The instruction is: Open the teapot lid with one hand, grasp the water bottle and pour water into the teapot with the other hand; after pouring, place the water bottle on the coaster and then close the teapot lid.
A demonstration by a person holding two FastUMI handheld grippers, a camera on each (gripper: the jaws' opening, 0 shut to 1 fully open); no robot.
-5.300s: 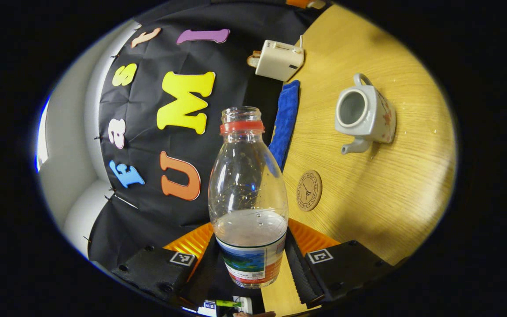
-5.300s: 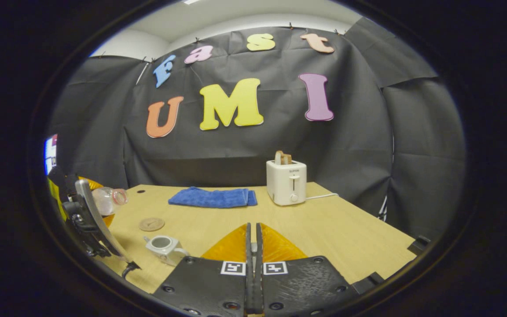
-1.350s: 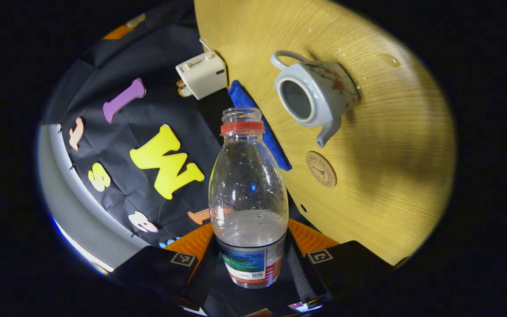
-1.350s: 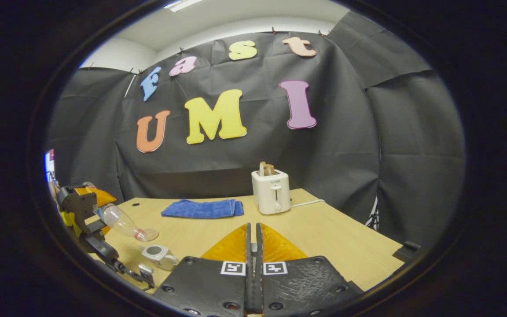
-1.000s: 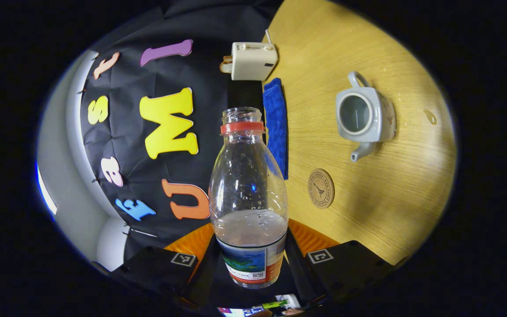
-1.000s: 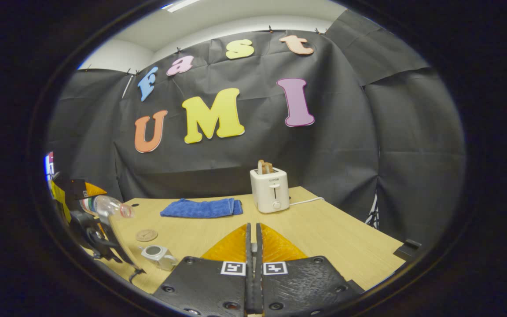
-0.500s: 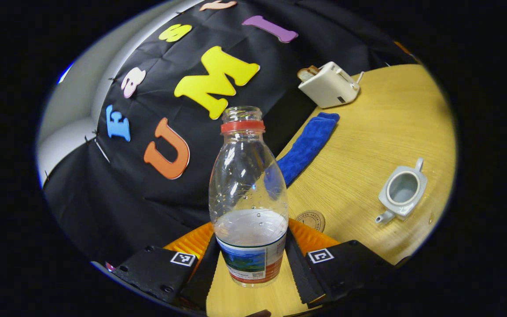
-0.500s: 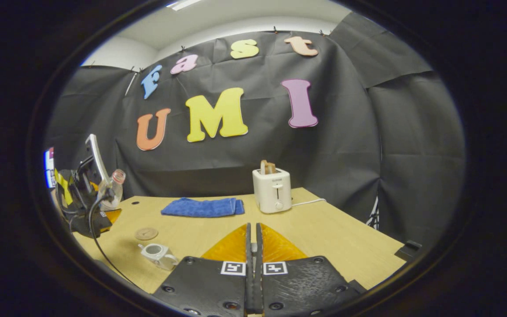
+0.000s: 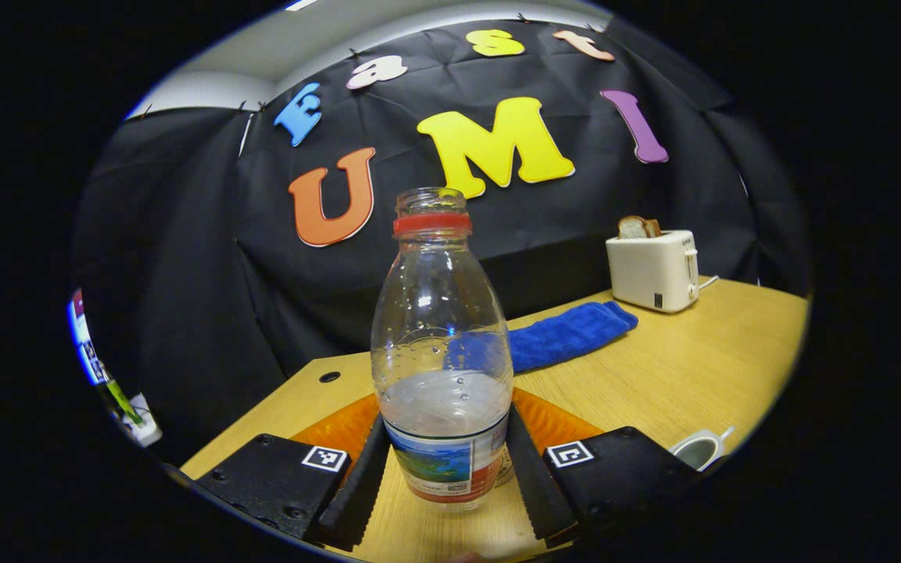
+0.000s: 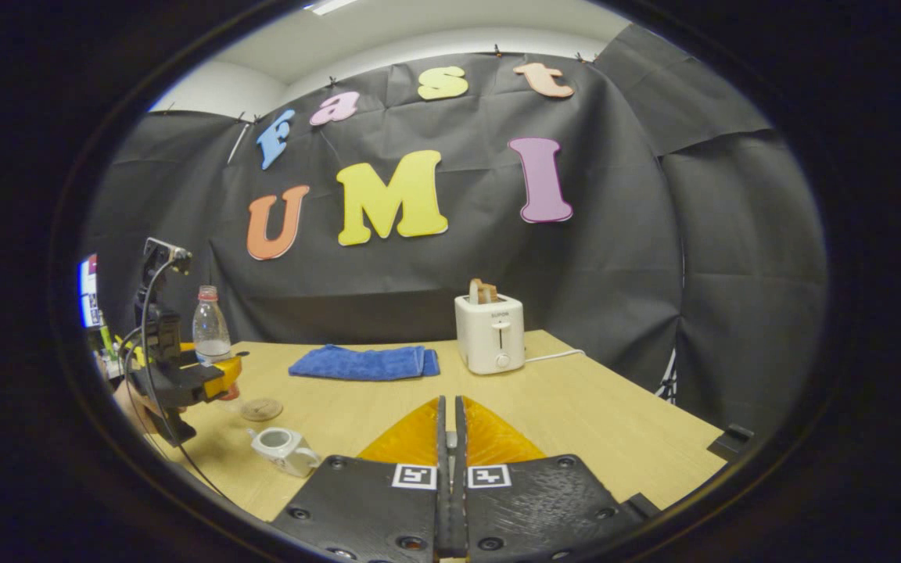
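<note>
My left gripper [image 9: 443, 477] is shut on a clear water bottle [image 9: 441, 352], which has a red neck ring, no cap and a little water. It stands upright just over the table. In the right gripper view the bottle [image 10: 211, 332] and left gripper [image 10: 184, 379] are at the far left, right beside the round cork coaster [image 10: 261, 408]. The white teapot [image 10: 282, 447] sits lidless in front of the coaster, and its rim [image 9: 699, 450] shows low right in the left gripper view. My right gripper [image 10: 450, 438] is shut, with a grey sliver, seemingly the lid, between its fingers.
A white toaster [image 10: 489, 332] holding toast stands at the back of the wooden table [image 10: 576, 414]. Its cord runs to the right. A folded blue towel [image 10: 364, 362] lies to its left. Black cloth walls close off the back and sides.
The left gripper has swung the bottle from tipped over the teapot back to upright and lowered it beside the coaster. The right gripper has stayed shut and almost still.
</note>
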